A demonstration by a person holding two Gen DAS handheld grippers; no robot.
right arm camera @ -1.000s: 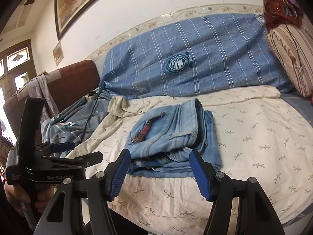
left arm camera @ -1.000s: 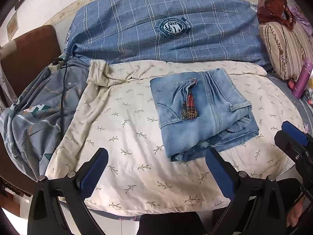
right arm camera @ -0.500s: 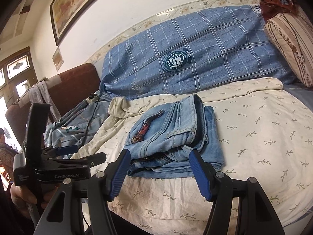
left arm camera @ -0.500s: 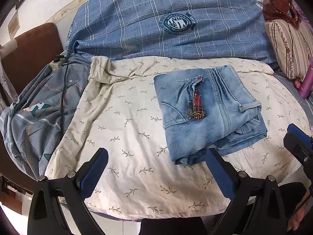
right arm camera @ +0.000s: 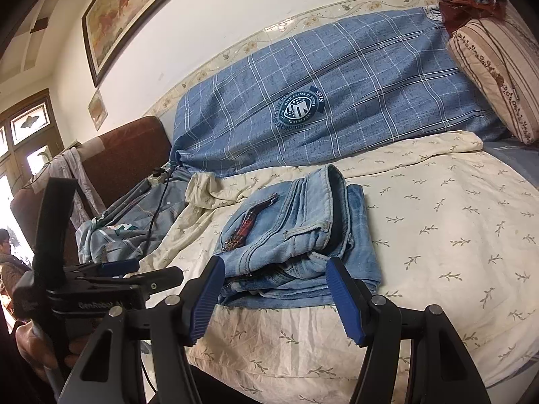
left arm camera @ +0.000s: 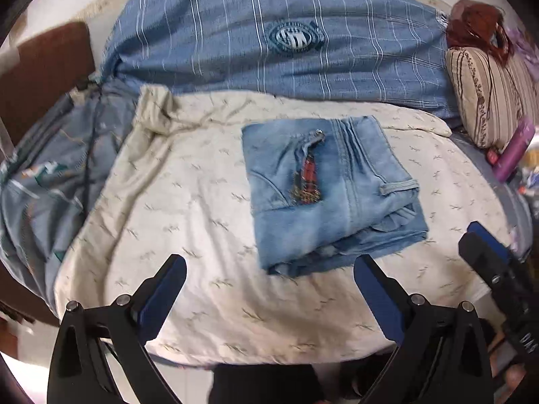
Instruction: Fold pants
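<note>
Light blue denim pants (left arm camera: 330,195) lie folded into a compact stack on a cream leaf-print sheet (left arm camera: 188,208), with a red plaid patch on top. They also show in the right wrist view (right arm camera: 296,235). My left gripper (left arm camera: 269,293) is open and empty, held back above the bed's front edge. My right gripper (right arm camera: 276,296) is open and empty, just in front of the pants' near edge. The right gripper shows at the right edge of the left wrist view (left arm camera: 488,256); the left gripper shows at the left of the right wrist view (right arm camera: 114,272).
A blue plaid quilt (left arm camera: 286,40) lies along the wall. A striped pillow (left arm camera: 488,91) and a purple bottle (left arm camera: 515,148) are at the right. A grey-blue cloth (left arm camera: 43,175) with a cable and a brown chair (left arm camera: 40,70) are at the left.
The left gripper has pulled back and shifted, so the pants sit further from it and more to the right. The right gripper has dropped lower and closer to the pants. Both stayed open.
</note>
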